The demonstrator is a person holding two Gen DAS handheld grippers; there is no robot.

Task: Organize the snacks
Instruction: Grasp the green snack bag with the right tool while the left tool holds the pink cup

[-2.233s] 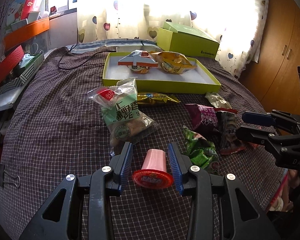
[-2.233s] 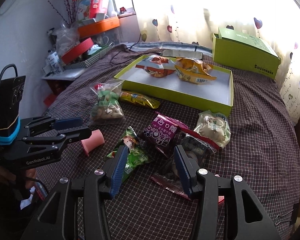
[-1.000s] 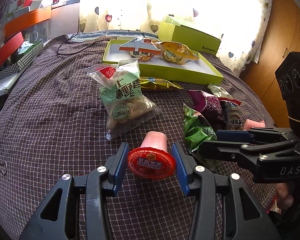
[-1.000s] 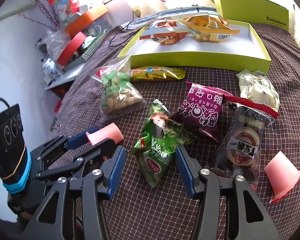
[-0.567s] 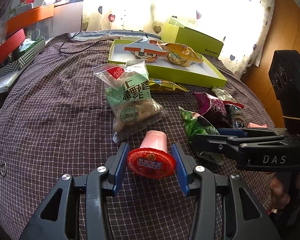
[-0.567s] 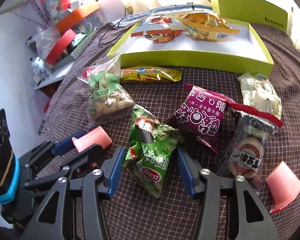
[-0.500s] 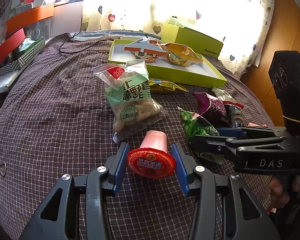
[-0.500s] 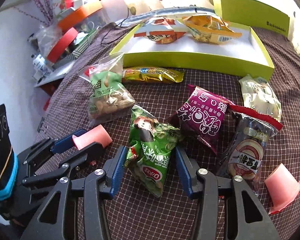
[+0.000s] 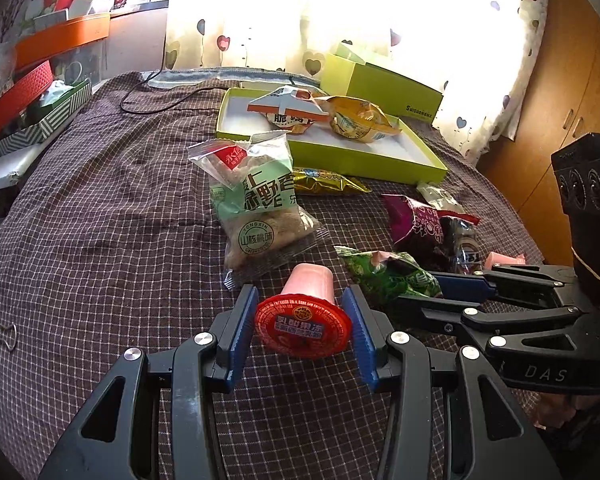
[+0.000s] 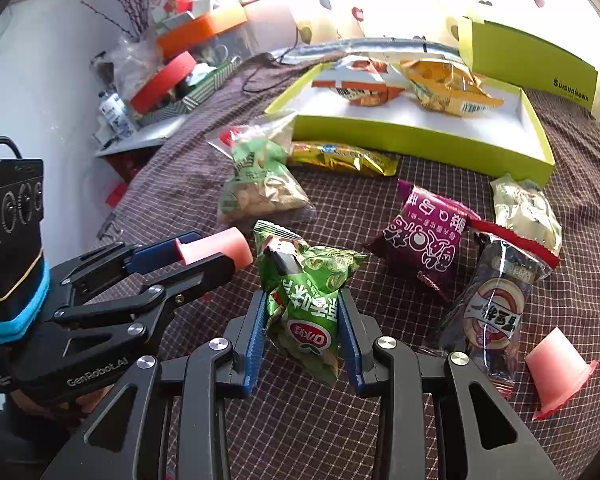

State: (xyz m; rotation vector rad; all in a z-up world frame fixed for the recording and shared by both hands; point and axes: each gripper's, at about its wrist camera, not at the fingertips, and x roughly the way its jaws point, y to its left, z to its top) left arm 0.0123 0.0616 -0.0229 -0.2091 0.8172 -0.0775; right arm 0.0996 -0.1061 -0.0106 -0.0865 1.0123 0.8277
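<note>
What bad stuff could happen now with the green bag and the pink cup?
The right gripper is closing on the puffy green snack bag; squeezing hard could crush the snacks or let the slick wrapper slip. The left gripper holds the pink jelly cup by its wide lid rim, so it might tip out. The grippers sit close and could bump.

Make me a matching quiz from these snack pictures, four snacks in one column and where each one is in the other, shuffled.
Snacks:
1. green snack bag
2. red-lidded pink jelly cup
3. orange chip bag
4. gold wrapper

Places:
A. inside the lime tray
B. between the left tongs
C. on the cloth just before the tray
D. between the right tongs

Pairs: 1-D, 2-B, 3-A, 4-C
</note>
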